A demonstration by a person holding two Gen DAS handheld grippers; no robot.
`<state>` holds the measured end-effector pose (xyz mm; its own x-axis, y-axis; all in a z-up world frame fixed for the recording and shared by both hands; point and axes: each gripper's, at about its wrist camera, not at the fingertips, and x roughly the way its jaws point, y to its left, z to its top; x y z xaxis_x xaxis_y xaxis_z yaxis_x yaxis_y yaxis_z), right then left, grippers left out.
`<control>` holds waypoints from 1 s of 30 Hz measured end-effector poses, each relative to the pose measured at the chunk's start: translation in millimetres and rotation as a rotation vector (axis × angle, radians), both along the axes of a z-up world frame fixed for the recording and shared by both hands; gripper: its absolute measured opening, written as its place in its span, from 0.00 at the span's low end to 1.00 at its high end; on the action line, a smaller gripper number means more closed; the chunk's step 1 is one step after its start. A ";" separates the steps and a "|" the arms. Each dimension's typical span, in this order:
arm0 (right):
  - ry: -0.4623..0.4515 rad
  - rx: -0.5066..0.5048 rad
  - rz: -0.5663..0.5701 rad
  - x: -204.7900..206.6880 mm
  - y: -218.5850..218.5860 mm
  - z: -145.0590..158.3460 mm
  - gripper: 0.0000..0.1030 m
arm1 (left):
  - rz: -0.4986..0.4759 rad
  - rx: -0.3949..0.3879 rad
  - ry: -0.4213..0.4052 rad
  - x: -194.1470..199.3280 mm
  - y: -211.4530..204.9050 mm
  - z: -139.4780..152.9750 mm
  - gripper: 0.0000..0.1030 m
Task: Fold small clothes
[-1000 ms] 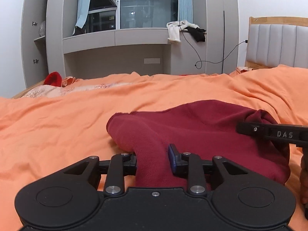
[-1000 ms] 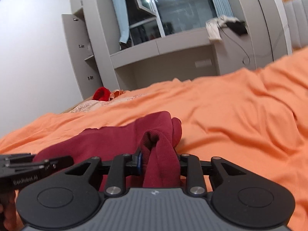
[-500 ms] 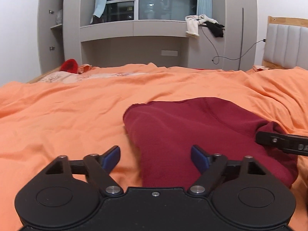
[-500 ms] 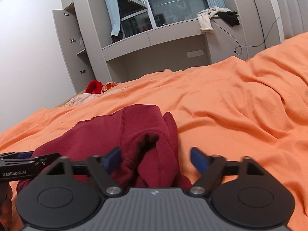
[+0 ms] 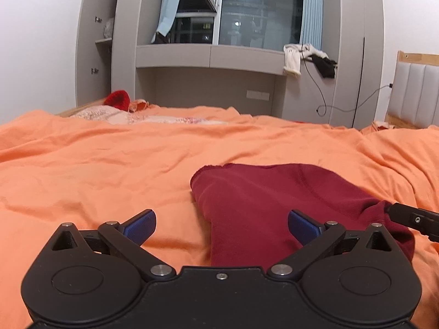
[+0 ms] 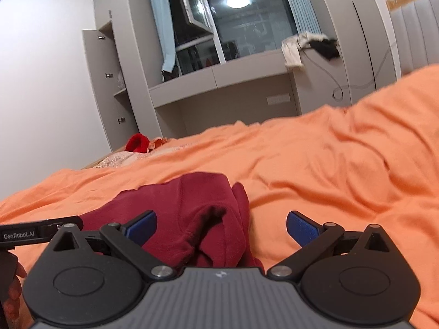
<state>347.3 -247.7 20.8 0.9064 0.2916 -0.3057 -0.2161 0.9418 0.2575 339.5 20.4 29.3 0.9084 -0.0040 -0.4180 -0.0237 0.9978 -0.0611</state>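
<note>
A dark red garment (image 5: 274,205) lies folded on the orange bedspread (image 5: 109,170). My left gripper (image 5: 222,223) is open and empty, with the garment's left edge between its blue pads. My right gripper (image 6: 221,223) is open and empty too, over the garment's bunched right end (image 6: 197,219). The tip of the right gripper shows at the right edge of the left wrist view (image 5: 411,220). The left gripper shows at the left edge of the right wrist view (image 6: 33,233).
A red item (image 5: 118,99) and pale pink clothes (image 5: 109,115) lie at the bed's far left. Grey cabinets and a window ledge (image 5: 208,54) with draped clothes stand behind. A padded headboard (image 5: 414,93) is at the right.
Both grippers opened and let go of the red garment, then drew back a little. The garment now rests on the bed.
</note>
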 end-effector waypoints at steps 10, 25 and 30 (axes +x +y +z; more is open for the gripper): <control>-0.166 -0.022 -0.063 -55.0 -8.1 17.9 1.00 | 0.109 -0.010 -0.219 -61.6 0.8 16.3 0.99; -0.316 -0.070 -0.090 -138.8 -12.9 25.3 1.00 | 0.037 0.042 -0.373 -142.1 -22.8 8.7 0.99; -0.324 -0.063 -0.105 -160.0 -15.1 23.5 1.00 | 0.018 0.065 -0.388 -168.9 -28.3 3.2 0.99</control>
<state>187.2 -262.8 44.4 0.9833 0.1814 -0.0117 -0.1783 0.9750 0.1323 170.6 -8.0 32.5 0.9987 0.0287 -0.0424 -0.0290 0.9996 -0.0056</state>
